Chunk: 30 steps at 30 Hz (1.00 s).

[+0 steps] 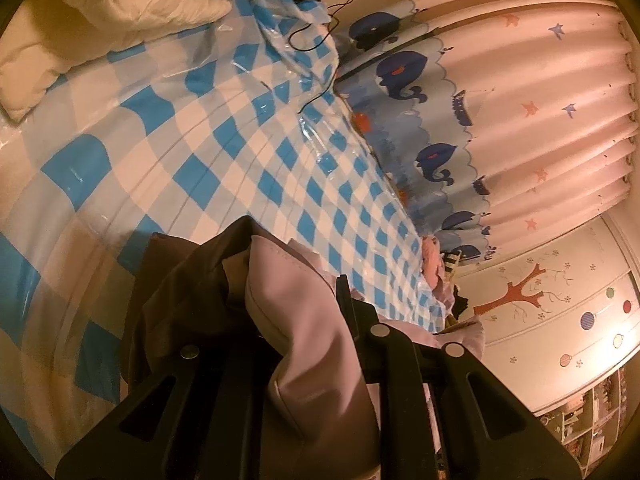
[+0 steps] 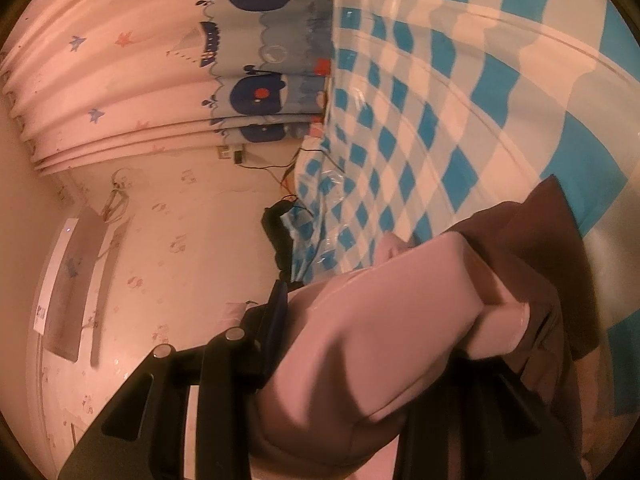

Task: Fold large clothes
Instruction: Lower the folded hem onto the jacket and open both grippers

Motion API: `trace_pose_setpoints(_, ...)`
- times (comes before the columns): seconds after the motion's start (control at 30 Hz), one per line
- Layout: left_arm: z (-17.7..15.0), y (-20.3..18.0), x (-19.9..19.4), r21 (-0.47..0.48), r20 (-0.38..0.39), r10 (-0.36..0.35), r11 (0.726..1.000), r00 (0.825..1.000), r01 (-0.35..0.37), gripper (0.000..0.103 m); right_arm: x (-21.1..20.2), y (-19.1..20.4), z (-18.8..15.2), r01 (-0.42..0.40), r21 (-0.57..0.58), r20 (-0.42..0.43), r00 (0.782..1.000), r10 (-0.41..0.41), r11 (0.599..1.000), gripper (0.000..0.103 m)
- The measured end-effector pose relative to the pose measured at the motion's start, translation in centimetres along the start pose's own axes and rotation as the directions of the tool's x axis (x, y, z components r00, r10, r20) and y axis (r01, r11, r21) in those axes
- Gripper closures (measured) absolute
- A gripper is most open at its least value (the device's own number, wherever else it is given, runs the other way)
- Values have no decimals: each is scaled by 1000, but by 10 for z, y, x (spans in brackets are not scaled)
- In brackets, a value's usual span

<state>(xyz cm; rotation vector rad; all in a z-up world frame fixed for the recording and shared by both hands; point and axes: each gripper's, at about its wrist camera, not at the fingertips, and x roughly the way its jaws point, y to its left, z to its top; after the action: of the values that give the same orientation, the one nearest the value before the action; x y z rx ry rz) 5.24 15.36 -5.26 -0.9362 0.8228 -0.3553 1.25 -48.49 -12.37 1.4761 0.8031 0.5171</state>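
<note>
Garment point(image 1: 312, 360) pinched by L fingers point(image 1: 344, 300) & R fingers point(image 2: 280, 304), both tilted over checkered sheet point(image 1: 200, 152).

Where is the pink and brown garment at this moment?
The pink and brown garment is bunched between the left gripper's fingers low in the left wrist view, and likewise in the right gripper, above the blue checked sheet.

One pink-and-brown garment point(image 1: 304, 344), one checked sheet point(image 1: 224, 148), one whale curtain point(image 1: 520, 92), one white quilt point(image 1: 100, 12).
</note>
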Motion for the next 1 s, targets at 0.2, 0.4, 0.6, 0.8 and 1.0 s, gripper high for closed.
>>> trace_pose_setpoints(0.2,3,13,14,-27,-9,26,999,1000,-26,90,8,-5,8,25,25,-3,1000,-24,999,66)
trace_pose_setpoints(0.4,8,13,19,-21,0,21,1000,1000,-21,90,13,3,16,17,5,-10,1000,-17,1000,65)
trace_pose_setpoints(0.6,7,35,43,-50,-36,91,994,995,-92,87,26,-34,24,57,88,-8,998,-56,994,65)
trace_pose_setpoints(0.8,8,47,61,-59,-79,139,988,987,-143,86,30,-44,31,73,134,-25,997,-70,988,63)
trace_pose_setpoints(1.0,23,45,41,-219,-55,-86,973,995,72,54,28,-24,32,11,118,1,1000,-11,993,29)
